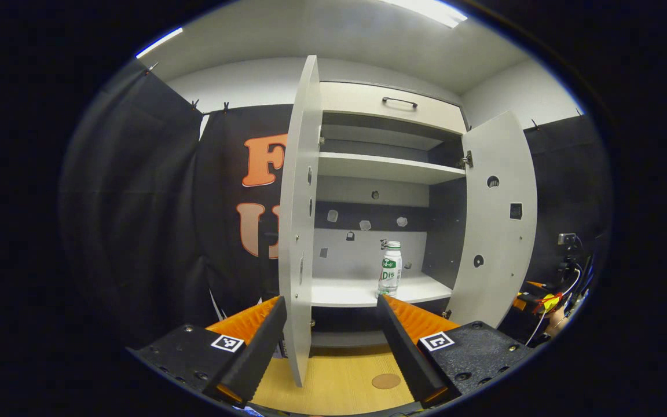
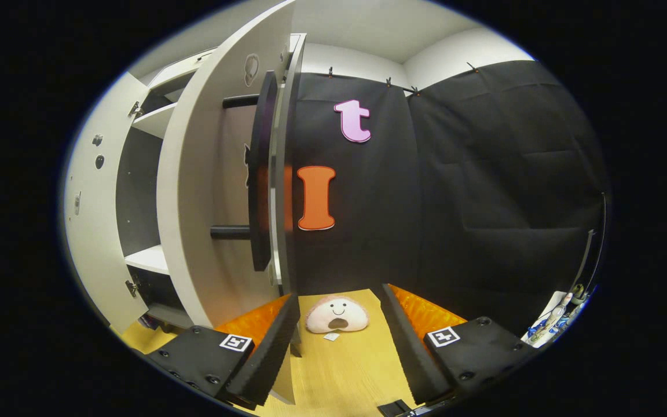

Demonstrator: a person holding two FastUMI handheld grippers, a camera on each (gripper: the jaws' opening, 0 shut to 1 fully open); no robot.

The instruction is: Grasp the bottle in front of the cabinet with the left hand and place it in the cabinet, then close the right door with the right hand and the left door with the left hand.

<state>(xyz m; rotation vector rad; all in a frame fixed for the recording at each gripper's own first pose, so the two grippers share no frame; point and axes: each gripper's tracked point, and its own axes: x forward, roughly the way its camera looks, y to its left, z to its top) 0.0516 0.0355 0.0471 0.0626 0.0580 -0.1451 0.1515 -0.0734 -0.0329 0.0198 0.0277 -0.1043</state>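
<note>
The bottle point(image 1: 389, 269) stood upright on the cabinet's point(image 1: 391, 104) lower shelf point(image 1: 351, 292), centre frame. Both doors hung open. The left gripper point(image 1: 330, 341) and right gripper point(image 2: 339, 341) had jaws spread, holding nothing. A plush toy point(image 2: 336, 315) lay on the wooden tabletop point(image 2: 345, 370); black cloth walled the booth.

1. Small white plastic bottle point(image 1: 390, 269): green-and-white label, white cap.
2. Tall pale grey cabinet point(image 1: 385, 168): dark grey side walls, black drawer handle.
3. Round cream plush toy point(image 2: 337, 315): pink rim.
4. Light yellow wood-grain tabletop point(image 1: 339, 382).
</note>
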